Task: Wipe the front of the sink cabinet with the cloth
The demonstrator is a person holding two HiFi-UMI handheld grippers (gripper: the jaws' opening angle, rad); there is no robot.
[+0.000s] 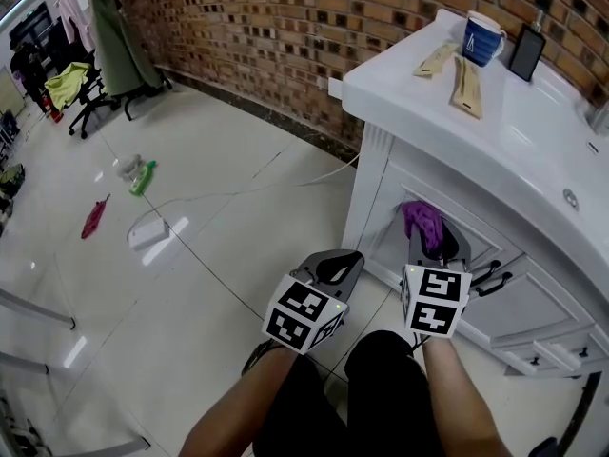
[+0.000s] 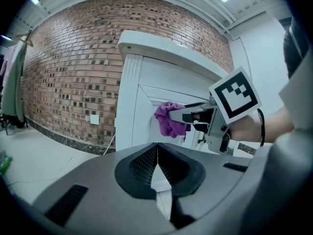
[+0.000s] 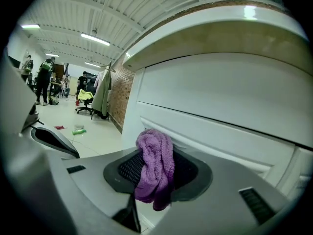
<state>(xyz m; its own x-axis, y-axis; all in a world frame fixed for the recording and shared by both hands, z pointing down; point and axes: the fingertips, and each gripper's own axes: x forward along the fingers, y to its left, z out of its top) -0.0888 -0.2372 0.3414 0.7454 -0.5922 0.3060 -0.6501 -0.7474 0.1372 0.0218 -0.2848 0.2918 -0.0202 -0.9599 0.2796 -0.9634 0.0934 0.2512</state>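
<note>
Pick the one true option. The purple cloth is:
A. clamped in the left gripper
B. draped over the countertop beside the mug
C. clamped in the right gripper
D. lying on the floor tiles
C: the right gripper view shows the purple cloth pinched in the right gripper, close to the sink cabinet front; the left gripper is shut on nothing.
</note>
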